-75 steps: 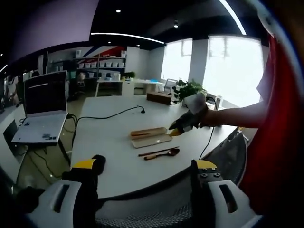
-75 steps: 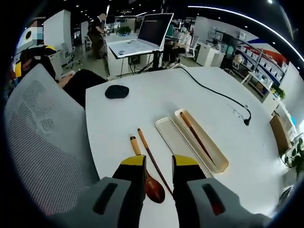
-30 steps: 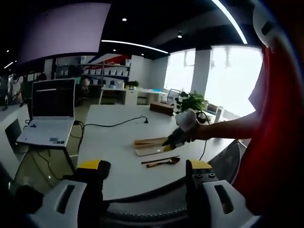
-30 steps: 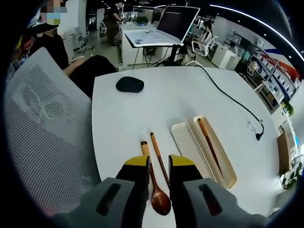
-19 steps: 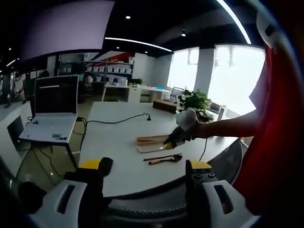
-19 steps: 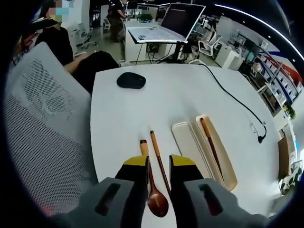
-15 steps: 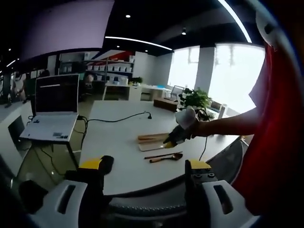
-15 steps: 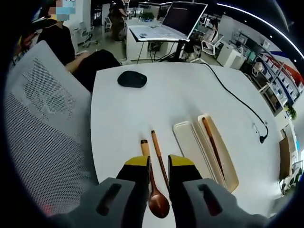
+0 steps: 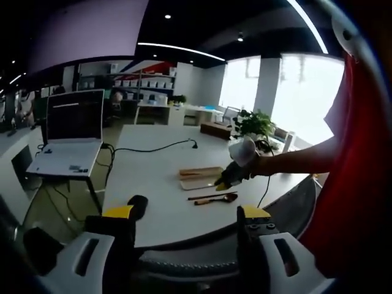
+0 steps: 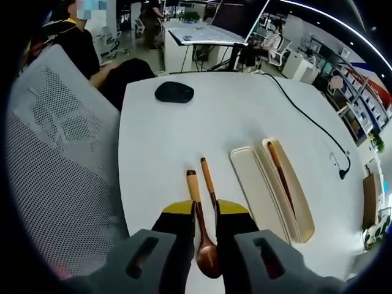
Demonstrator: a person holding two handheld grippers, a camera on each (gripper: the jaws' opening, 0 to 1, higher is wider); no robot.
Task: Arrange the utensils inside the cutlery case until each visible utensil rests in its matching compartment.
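A wooden spoon lies on the white table, its bowl towards me. My right gripper is open and narrow, its jaws down on either side of the spoon's neck. A thin wooden chopstick lies just right of the spoon. Further right is the cream cutlery case with one dark utensil in it, and its lid alongside. In the left gripper view, the right gripper hovers at the spoon, near the case. My left gripper is open and holds nothing, well back from the table.
A black mouse sits on the far side of the table. A mesh chair back stands at the left. A black cable crosses the table. A laptop rests on a side desk, and a plant stands at the table's end.
My right gripper has come lower over the spoon and its jaws have narrowed around it. The left gripper view has only drifted a little; the utensils and case lie as before.
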